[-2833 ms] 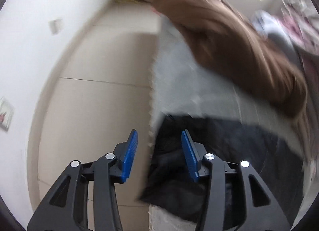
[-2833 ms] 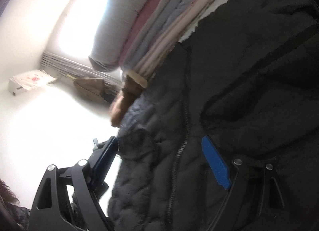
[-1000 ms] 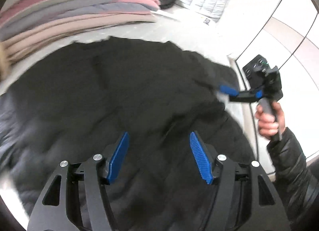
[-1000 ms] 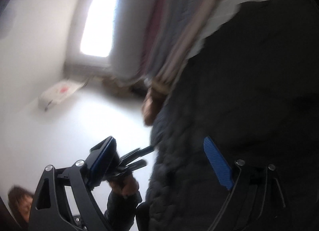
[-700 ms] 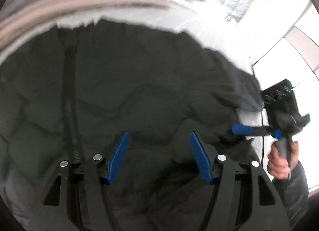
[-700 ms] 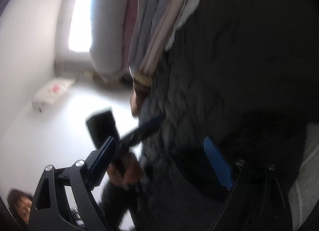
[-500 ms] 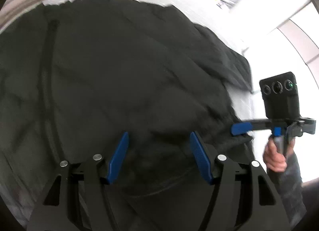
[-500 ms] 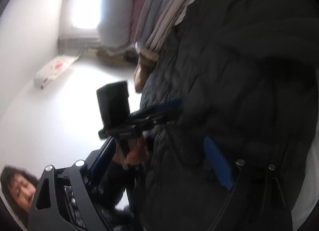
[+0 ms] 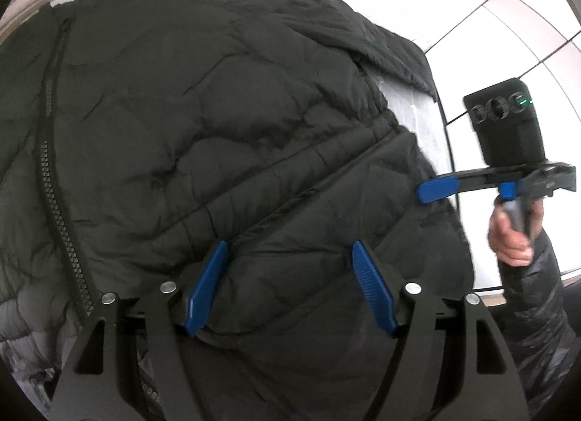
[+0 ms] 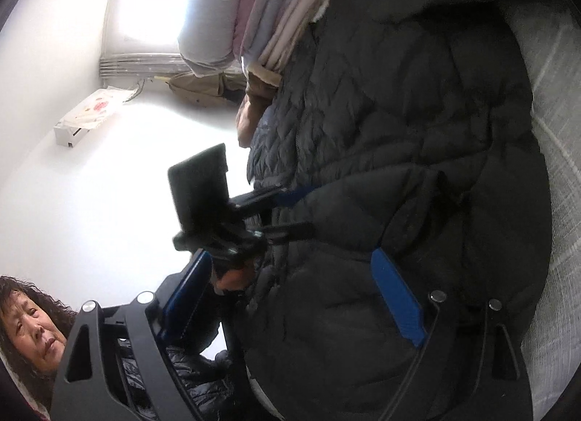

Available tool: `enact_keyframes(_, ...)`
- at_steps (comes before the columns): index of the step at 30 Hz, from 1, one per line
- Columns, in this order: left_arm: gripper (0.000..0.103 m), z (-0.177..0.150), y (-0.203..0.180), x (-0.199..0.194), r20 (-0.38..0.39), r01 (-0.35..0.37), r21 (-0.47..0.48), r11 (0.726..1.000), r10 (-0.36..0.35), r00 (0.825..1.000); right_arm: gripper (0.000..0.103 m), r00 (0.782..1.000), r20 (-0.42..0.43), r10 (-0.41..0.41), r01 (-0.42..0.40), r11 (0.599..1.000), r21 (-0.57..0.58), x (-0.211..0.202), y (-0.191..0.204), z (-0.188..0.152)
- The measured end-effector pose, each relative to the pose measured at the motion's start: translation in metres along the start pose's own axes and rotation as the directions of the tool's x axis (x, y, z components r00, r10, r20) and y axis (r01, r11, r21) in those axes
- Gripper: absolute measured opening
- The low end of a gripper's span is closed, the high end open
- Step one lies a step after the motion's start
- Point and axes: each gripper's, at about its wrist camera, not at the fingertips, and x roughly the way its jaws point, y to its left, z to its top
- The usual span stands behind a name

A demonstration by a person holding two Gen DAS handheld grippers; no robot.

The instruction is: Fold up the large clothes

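A black quilted jacket (image 9: 218,112) lies spread on a pale mattress (image 9: 417,109), its zipper (image 9: 54,185) running down the left. My left gripper (image 9: 289,245) points down at the jacket. Its jaws are opening, and a puffed fold bulges between the blue pads without being pinched. In the right wrist view the jacket (image 10: 417,130) fills the middle. My right gripper (image 10: 290,256) stands open wide, with the jacket's edge between its fingers. One blue finger (image 9: 435,191) of the right gripper touches the jacket's side edge; its other finger is hidden. The left gripper (image 10: 301,208) shows there too.
Folded pink and grey bedding (image 10: 276,3) is stacked along the far edge of the mattress (image 10: 552,130), with a brown garment (image 10: 254,101) beside it. A person's hand (image 9: 508,239) in a dark sleeve holds the right gripper. Pale tiled floor (image 9: 526,40) lies beyond the mattress.
My left gripper has sunk toward the jacket and tilted down, its jaws a little wider. The right gripper has come in against the jacket's side edge, staying open.
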Motion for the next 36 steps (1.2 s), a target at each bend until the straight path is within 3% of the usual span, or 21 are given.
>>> enact_keyframes(4,0.068,-0.004,-0.007,0.0,0.012,-0.041,0.028,0.999,0.04,0.999,0.087,0.998,0.033,0.049,-0.048,0.998,-0.033,0.011,0.011,0.004)
enact_keyframes(7,0.068,-0.007,-0.013,-0.009,0.044,-0.1,0.051,0.994,0.097,0.994,0.087,1.0,0.014,-0.019,0.019,0.999,0.036,0.024,-0.01,0.002)
enact_keyframes(9,0.068,-0.009,-0.019,-0.017,0.075,-0.145,0.072,0.987,0.14,0.987,0.087,0.998,0.053,-0.027,0.025,0.999,0.044,0.023,-0.01,0.0)
enact_keyframes(13,0.068,-0.022,-0.038,-0.045,0.182,-0.295,0.125,0.947,0.27,0.945,0.087,0.983,0.179,-0.043,0.051,0.998,-0.04,0.005,0.026,-0.021)
enact_keyframes(16,0.068,-0.031,-0.049,-0.06,0.248,-0.391,0.124,0.912,0.353,0.902,0.087,0.939,0.312,-0.147,0.184,0.979,-0.092,-0.005,0.056,-0.041)
enact_keyframes(18,0.068,-0.037,-0.051,-0.073,0.279,-0.44,0.114,0.891,0.396,0.875,0.087,0.855,0.425,-0.298,0.37,0.924,-0.096,-0.009,0.08,-0.058)
enact_keyframes(19,0.068,-0.042,-0.051,-0.08,0.291,-0.463,0.1,0.881,0.419,0.86,0.087,0.792,0.472,-0.387,0.477,0.875,-0.083,-0.006,0.092,-0.067)
enact_keyframes(21,0.068,-0.05,-0.047,-0.091,0.295,-0.476,0.078,0.876,0.436,0.851,0.087,0.704,0.526,-0.478,0.598,0.798,-0.075,0.003,0.11,-0.081)
enact_keyframes(22,0.068,-0.055,-0.045,-0.097,0.296,-0.48,0.063,0.875,0.443,0.846,0.087,0.658,0.543,-0.522,0.65,0.758,-0.06,0.009,0.118,-0.086)
enact_keyframes(25,0.068,-0.069,-0.035,-0.111,0.299,-0.508,0.028,0.861,0.478,0.826,0.087,0.55,0.562,-0.618,0.75,0.662,-0.006,0.025,0.132,-0.093)
enact_keyframes(26,0.068,-0.075,-0.034,-0.115,0.302,-0.512,0.022,0.859,0.483,0.822,0.087,0.498,0.572,-0.651,0.788,0.616,0.015,0.031,0.136,-0.095)
enact_keyframes(29,0.069,-0.091,-0.021,-0.131,0.306,-0.525,-0.009,0.851,0.502,0.809,0.087,0.413,0.588,-0.696,0.847,0.53,0.032,0.046,0.144,-0.097)
enact_keyframes(34,0.074,-0.112,0.005,-0.15,0.308,-0.548,-0.076,0.833,0.542,0.782,0.087,0.324,0.566,-0.758,0.899,0.433,0.066,0.038,0.131,-0.098)
enact_keyframes(36,0.074,-0.119,0.018,-0.157,0.303,-0.549,-0.108,0.829,0.554,0.776,0.087,0.275,0.558,-0.783,0.922,0.379,0.078,0.036,0.131,-0.1)
